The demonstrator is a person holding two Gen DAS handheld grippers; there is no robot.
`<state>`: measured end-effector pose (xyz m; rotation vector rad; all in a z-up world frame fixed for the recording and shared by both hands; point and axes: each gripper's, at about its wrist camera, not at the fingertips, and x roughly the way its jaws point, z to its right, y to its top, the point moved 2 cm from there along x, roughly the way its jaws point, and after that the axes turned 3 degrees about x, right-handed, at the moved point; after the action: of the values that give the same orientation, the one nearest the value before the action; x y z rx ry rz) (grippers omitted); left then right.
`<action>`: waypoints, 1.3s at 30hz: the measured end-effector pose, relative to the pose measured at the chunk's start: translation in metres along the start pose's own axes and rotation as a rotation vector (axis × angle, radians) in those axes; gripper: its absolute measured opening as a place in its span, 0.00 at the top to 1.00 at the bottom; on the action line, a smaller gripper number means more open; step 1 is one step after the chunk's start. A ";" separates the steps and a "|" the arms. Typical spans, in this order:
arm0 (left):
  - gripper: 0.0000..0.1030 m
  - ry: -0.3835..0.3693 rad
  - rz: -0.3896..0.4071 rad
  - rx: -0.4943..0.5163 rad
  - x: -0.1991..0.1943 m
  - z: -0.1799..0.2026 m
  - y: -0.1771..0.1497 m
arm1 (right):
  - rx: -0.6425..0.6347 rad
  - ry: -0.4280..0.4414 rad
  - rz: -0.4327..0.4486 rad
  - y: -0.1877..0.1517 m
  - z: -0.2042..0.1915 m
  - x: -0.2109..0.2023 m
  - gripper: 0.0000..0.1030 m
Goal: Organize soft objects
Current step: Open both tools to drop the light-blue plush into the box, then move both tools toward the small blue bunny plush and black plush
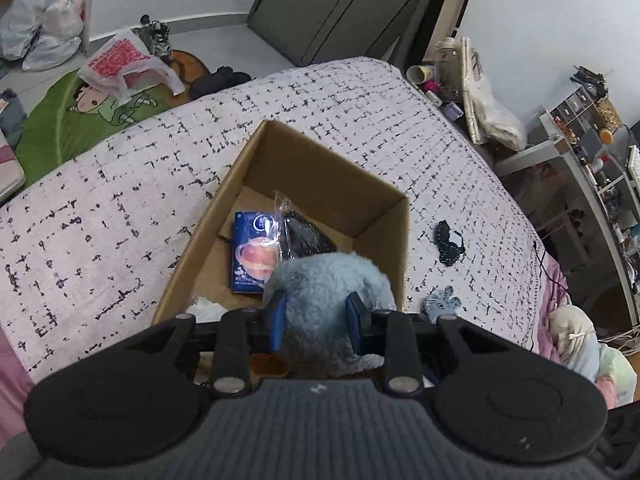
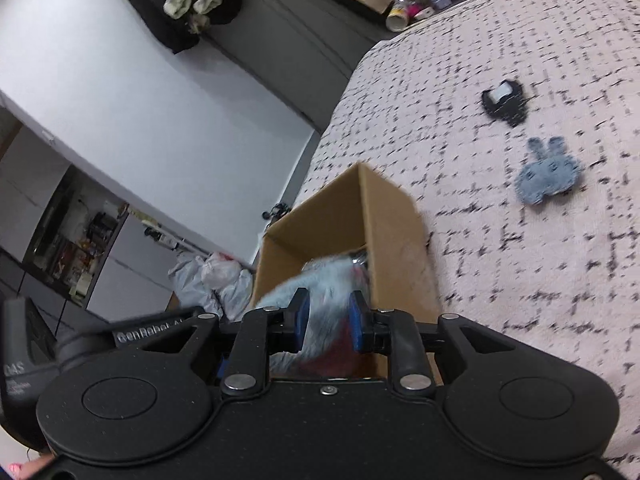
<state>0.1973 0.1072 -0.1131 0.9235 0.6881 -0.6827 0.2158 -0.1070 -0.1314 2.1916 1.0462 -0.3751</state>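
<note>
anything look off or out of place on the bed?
Two soft bits lie loose on the bedspread, outside the cardboard box: a small blue bunny and a black pouch. The box already holds a blue packet and a bagged black item. Nothing spilled or damaged.

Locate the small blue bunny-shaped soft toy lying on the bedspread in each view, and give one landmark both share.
Left wrist view: small blue bunny toy at lower right, just right of the box.
Right wrist view: small blue bunny toy at right, above and right of the box.
Shared landmark: the open cardboard box.
</note>
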 end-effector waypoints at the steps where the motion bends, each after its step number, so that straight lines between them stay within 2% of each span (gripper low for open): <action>1: 0.71 0.002 -0.006 0.001 0.003 0.001 -0.001 | 0.005 -0.006 0.007 0.002 0.003 -0.001 0.76; 7: 0.69 0.027 -0.017 0.023 0.015 0.014 -0.006 | 0.037 -0.050 0.041 0.017 0.023 -0.013 0.71; 9: 0.68 0.043 -0.012 0.040 0.015 0.016 -0.006 | 0.040 -0.070 0.047 0.019 0.028 -0.016 0.65; 11: 0.66 0.058 -0.021 0.060 0.015 0.019 -0.006 | 0.036 -0.095 0.048 0.021 0.030 -0.019 0.52; 16: 0.54 0.063 -0.021 0.074 0.008 0.023 -0.007 | 0.007 -0.137 0.052 0.024 0.029 -0.024 0.49; 21: 0.36 0.077 0.008 0.101 -0.004 0.035 -0.007 | -0.014 -0.142 0.068 0.028 0.027 -0.033 0.44; 24: 0.33 0.073 0.032 0.112 -0.012 0.042 -0.008 | -0.024 -0.147 0.084 0.033 0.028 -0.043 0.37; 26: 0.33 0.077 0.041 0.122 -0.017 0.049 -0.009 | -0.042 -0.149 0.085 0.036 0.028 -0.050 0.28; 29: 0.33 0.079 0.055 0.144 -0.024 0.058 -0.012 | -0.060 -0.138 0.085 0.042 0.031 -0.063 0.22; 35: 0.31 0.078 0.087 0.170 -0.036 0.075 -0.015 | -0.057 -0.135 0.093 0.052 0.043 -0.083 0.13; 39: 0.25 0.070 0.096 0.178 -0.040 0.086 -0.018 | -0.012 -0.114 0.111 0.059 0.055 -0.095 0.11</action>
<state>0.1795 0.0335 -0.0540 1.1415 0.6480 -0.6351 0.2021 -0.2252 -0.0969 2.1798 0.8591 -0.4360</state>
